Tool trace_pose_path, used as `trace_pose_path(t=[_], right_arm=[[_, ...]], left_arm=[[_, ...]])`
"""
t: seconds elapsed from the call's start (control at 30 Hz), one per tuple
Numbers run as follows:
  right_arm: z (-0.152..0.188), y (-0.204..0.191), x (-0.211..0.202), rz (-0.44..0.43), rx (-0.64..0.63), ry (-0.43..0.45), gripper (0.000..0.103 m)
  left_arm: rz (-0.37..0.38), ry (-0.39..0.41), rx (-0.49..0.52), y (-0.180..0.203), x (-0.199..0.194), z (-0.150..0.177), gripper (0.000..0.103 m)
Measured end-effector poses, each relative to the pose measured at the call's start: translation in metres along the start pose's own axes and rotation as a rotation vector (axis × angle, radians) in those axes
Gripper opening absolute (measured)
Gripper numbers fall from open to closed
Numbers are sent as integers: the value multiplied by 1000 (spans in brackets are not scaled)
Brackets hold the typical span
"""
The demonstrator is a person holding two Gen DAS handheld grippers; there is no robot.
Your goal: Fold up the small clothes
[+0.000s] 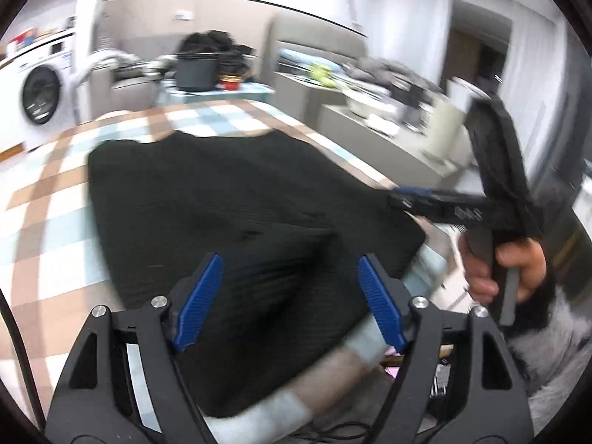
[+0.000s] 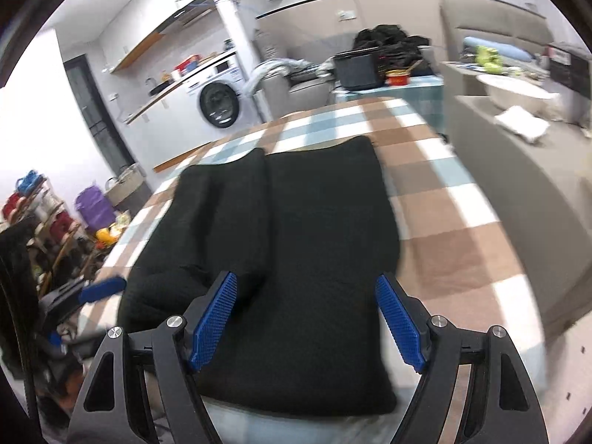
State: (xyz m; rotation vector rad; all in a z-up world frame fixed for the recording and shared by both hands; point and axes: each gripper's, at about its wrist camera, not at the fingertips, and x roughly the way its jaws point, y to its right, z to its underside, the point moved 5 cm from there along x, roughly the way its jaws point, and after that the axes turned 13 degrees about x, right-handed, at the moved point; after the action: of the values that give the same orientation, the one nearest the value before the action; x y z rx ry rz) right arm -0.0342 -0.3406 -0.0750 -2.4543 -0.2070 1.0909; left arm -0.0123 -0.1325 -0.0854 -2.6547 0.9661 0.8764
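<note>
Black ribbed garment [image 2: 281,229] lies partly folded on checked cloth [image 2: 444,222]; both grippers' fingers [image 1: 201,296] [image 2: 399,322] spread apart

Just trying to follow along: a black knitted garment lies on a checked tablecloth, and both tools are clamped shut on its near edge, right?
Not quite. The black knitted garment does lie on the checked tablecloth, but neither tool is clamped on it. The left wrist view shows the left tool with its blue pads wide apart, and the right wrist view shows the right tool open too, nothing between the pads.
</note>
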Motion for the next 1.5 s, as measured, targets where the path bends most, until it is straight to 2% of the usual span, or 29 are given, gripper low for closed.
trace_pose_path(t=[0.13,0.33,0.37,0.47,0.5,0.57,0.73,0.83,1.03,1.07,1.1,1.13,1.2,1.3,1.37,1.5], right_arm=[[5,-24,15,-86,-36,-63,79],[10,-69,43,-200,-121,-182,79],[11,-74,49,-210,-131,-203,79],[17,-85,71,-264,-135,-307,67],[20,-86,77,-272,-134,-345,59],[27,-89,85,-271,-174,-412,58],[35,-95,75,-288,-256,-481,58],[36,-97,68,-319,-276,-488,58],[26,-85,98,-394,-90,-547,58],[25,-84,104,-391,-79,-551,54],[24,-85,109,-393,-76,-550,42],[21,-88,112,-394,-84,-540,25],[16,-95,106,-397,-108,-499,6],[7,-115,80,-411,-147,-429,5],[4,-128,55,-422,-168,-385,5],[23,-127,40,-376,-168,-390,5]], left_arm=[[-89,-7,-89,-49,-13,10,74],[-163,-17,-200,-106,-26,36,74],[-167,-20,-218,-110,-24,37,75],[-168,-36,-258,-123,-19,48,75],[-165,-42,-264,-125,-19,51,75],[-158,-41,-270,-128,-18,56,75],[-138,-45,-260,-126,-14,59,76],[-126,-46,-253,-115,-10,54,76],[-79,-73,-199,-92,-7,50,78],[-67,-78,-183,-86,-7,49,78],[-53,-82,-163,-80,-7,49,78],[-37,-87,-138,-73,-7,49,78],[-17,-94,-91,-60,-7,48,79],[-14,-92,-44,-46,-8,46,79],[10,-76,-49,-43,-13,43,79],[30,-52,-54,-43,-19,41,81]])
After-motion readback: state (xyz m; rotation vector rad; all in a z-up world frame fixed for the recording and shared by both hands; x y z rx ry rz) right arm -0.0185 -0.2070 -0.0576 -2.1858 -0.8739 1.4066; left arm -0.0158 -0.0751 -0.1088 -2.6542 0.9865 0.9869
